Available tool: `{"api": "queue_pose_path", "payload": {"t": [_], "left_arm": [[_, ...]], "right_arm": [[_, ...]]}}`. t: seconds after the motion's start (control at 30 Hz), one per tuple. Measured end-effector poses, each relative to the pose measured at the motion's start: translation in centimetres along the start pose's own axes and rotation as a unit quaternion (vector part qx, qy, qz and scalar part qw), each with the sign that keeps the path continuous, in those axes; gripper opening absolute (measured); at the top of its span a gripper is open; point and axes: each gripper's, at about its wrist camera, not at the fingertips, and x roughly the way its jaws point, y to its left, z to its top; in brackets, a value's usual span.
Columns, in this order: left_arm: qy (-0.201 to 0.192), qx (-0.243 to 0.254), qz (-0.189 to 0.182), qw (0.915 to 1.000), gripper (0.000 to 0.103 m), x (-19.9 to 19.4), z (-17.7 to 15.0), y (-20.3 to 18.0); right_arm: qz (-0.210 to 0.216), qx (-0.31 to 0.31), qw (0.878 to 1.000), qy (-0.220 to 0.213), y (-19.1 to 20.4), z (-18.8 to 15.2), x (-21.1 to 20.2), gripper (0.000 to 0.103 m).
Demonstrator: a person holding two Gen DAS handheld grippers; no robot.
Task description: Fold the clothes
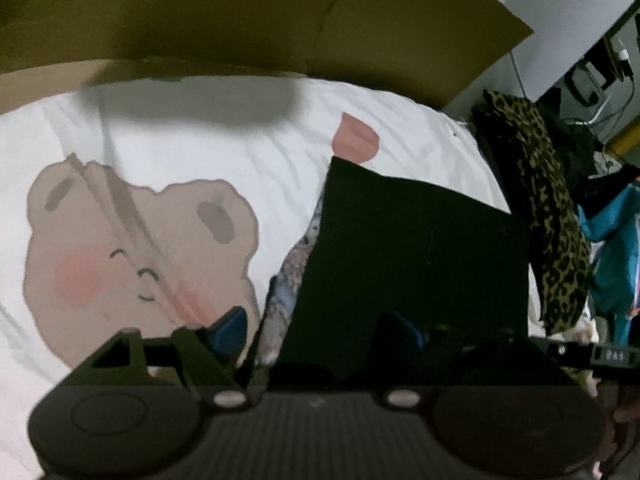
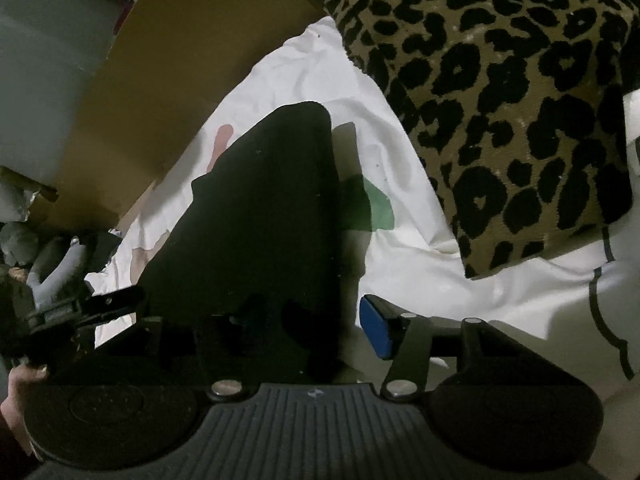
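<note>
A folded black garment [image 1: 408,248] lies on the white bear-print sheet [image 1: 200,144], with a grey patterned layer [image 1: 292,272] showing along its left edge. My left gripper [image 1: 316,332] is open. One blue pad [image 1: 232,330] is over the sheet, and the other pad [image 1: 404,330] sits at the garment's near edge. In the right wrist view the black garment [image 2: 260,208] runs away from the open right gripper [image 2: 308,324]. Its right blue pad [image 2: 376,328] is clear of the cloth. The left finger is hidden in the dark fabric.
A leopard-print cloth [image 2: 500,100] lies at the sheet's right side, also visible as leopard-print cloth [image 1: 548,220]. Brown cardboard [image 1: 240,12] stands behind the bed. Teal clothing [image 1: 616,248] and cables are at the far right. A hand [image 2: 20,392] holds the other tool at the left.
</note>
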Motion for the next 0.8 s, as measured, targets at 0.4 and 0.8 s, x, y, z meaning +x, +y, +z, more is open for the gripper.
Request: {"api": "queue_pose_path", "payload": {"t": [0.4,0.8], "left_arm": [[0.020,-0.040,-0.054,0.9976,0.066,2.7,0.0,2.7],[0.037,-0.035,-0.085,0.9951,0.068,3.3,0.6,3.6]], "right_arm": [[0.043,0.041,0.998,-0.017,-1.1,-0.8,0.9,0.066],[0.090,0.060,0.994,0.010,-1.2,-1.7,1.2,0.067]]}}
